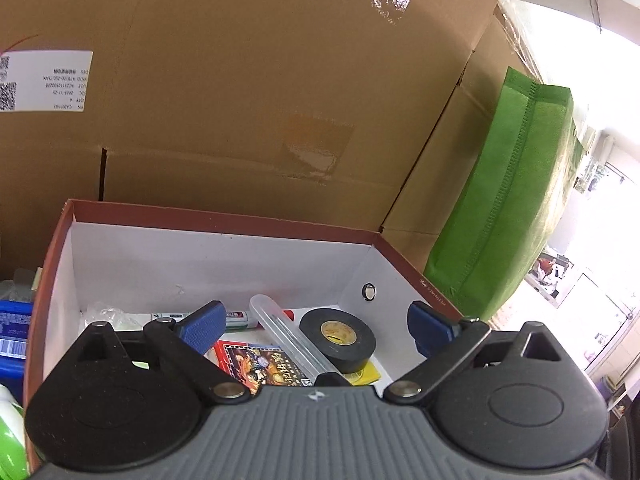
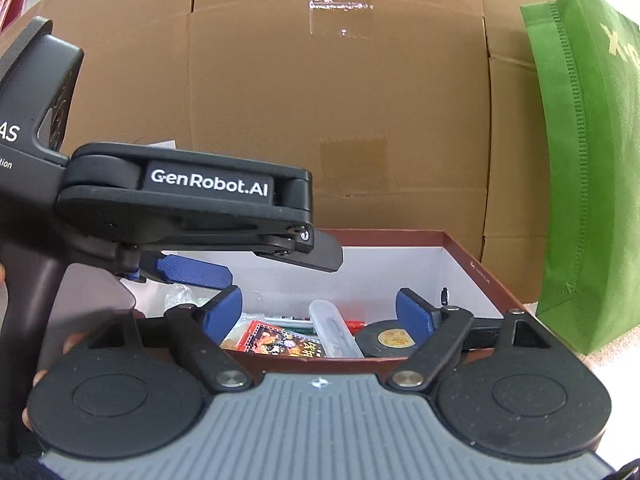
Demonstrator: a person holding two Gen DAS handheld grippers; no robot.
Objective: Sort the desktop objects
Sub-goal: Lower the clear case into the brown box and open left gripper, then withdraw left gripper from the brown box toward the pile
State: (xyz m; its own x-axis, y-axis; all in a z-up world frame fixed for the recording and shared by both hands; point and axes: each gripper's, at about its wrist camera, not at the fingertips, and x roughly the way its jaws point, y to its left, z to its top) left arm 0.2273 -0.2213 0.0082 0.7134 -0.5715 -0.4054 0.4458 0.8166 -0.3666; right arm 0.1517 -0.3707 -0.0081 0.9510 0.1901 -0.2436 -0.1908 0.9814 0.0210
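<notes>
Both grippers hover over the open box (image 1: 224,224), a red-rimmed carton with white inner walls that stands against a large cardboard carton (image 1: 248,92), with a green fabric bag (image 1: 516,200) just beside it. The left gripper (image 1: 316,326) reaches in over the near edge with its jaws spread wide and nothing between them. The right gripper (image 2: 318,314) sits just outside the near wall, its jaws equally wide and empty.

The sorted things already lie on the box floor: a roll of black tape (image 1: 338,338) toward the right wall, a clear plastic tube (image 1: 288,334) lying slantwise beside it, a red printed card pack (image 1: 256,362) under the tube's near end, and a marker (image 1: 240,316) along the back (its far end is hidden by the left pad).

This looks like the moment between placings, a drop seemingly finished and no new item in hand. The next move probably calls for lifting the left gripper clear of the walls and turning to whatever remains on the worktop; a blue packet (image 1: 14,332) shows just outside the box's left wall.
</notes>
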